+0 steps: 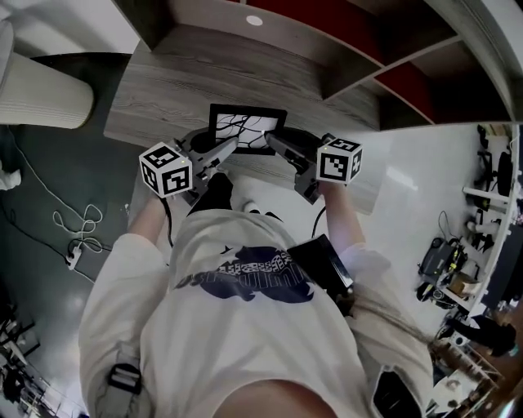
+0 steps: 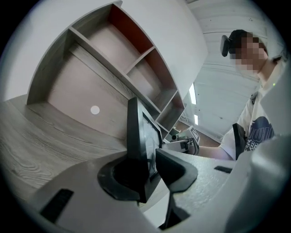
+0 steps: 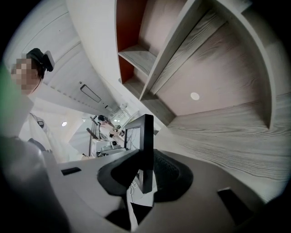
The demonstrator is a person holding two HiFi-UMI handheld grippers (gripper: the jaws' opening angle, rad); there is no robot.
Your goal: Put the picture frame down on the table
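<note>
Grey wood-grain desk (image 1: 188, 90), seen from above: I hold a black picture frame (image 1: 247, 129) with a branching line drawing upright close to the desk's front edge, midway along it, one gripper at each of its lower corners. My left gripper (image 1: 227, 148) comes in at the frame's lower left corner. Its jaws stand spread with the frame's edge between them: one pad lies against the frame's back, the other sits just off the glass, so nothing is clamped there. My right gripper (image 1: 274, 140) takes the lower right corner, and its two dark pads are pressed onto the frame's edge from both sides, pinching it. Whether the frame's bottom edge already rests on the wood I cannot tell. Behind it, along the desk's back edge, rises a shelf unit (image 1: 343, 49) with red-backed compartments and a small white disc (image 1: 254, 20) on its rear panel.
</note>
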